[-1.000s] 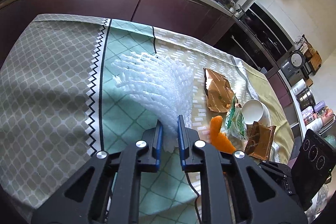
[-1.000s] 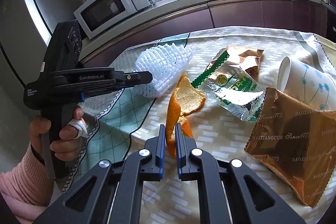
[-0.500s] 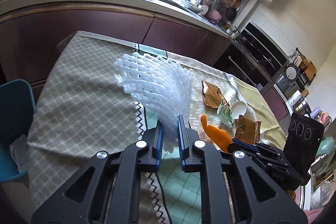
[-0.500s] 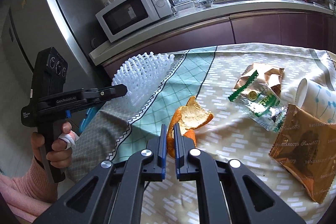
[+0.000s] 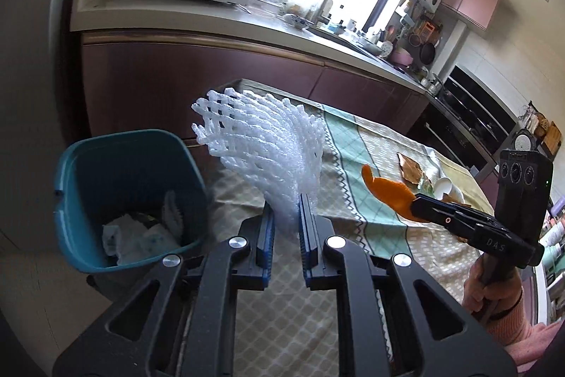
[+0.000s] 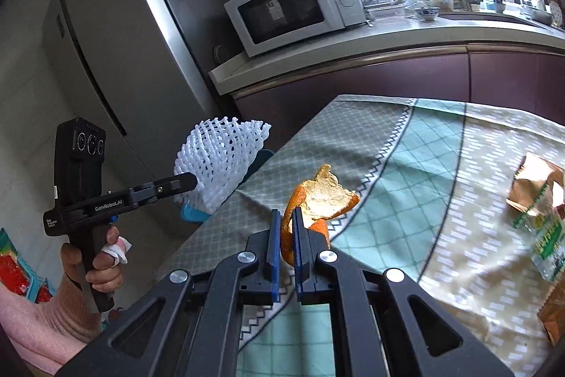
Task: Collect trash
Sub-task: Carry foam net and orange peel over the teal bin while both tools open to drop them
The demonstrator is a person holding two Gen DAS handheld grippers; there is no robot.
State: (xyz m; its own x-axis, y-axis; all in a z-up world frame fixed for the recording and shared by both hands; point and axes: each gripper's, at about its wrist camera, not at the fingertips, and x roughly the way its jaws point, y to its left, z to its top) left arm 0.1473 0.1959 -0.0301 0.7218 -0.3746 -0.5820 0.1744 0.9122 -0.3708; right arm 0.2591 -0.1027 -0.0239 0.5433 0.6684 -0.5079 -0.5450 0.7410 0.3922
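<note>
A white foam fruit net point(image 5: 268, 158) stood nearly upright in the air, its long axis running from the tongs up toward eleven o'clock in the left wrist view, the open frayed mouth at the top. It hung over the table's corner, with a teal trash bin point(image 5: 88, 161) at about nine o'clock from it, below table level. The left gripper point(image 5: 286, 228) was clamped on the net's narrow lower end, its blue pads squeezed close with only the crushed foam between them.

In the right wrist view, a curl of orange peel point(image 6: 317, 200) rose from the right gripper point(image 6: 285, 232), its long axis pointing up toward one o'clock, pale pith facing the camera. Those jaws were all but shut, pinching the peel's lower strip, lifted clear of the patterned tablecloth point(image 6: 423, 165).

The bin already held crumpled white paper point(image 5: 137, 235). Farther along the table, at three o'clock from the peel, lay a gold snack wrapper point(image 6: 536, 179) and a green-printed clear wrapper point(image 6: 543, 235). A microwave point(image 6: 296, 6) sat on the counter behind, at twelve o'clock. A hand point(image 6: 99, 267) in a pink sleeve gripped the left tool's handle.
</note>
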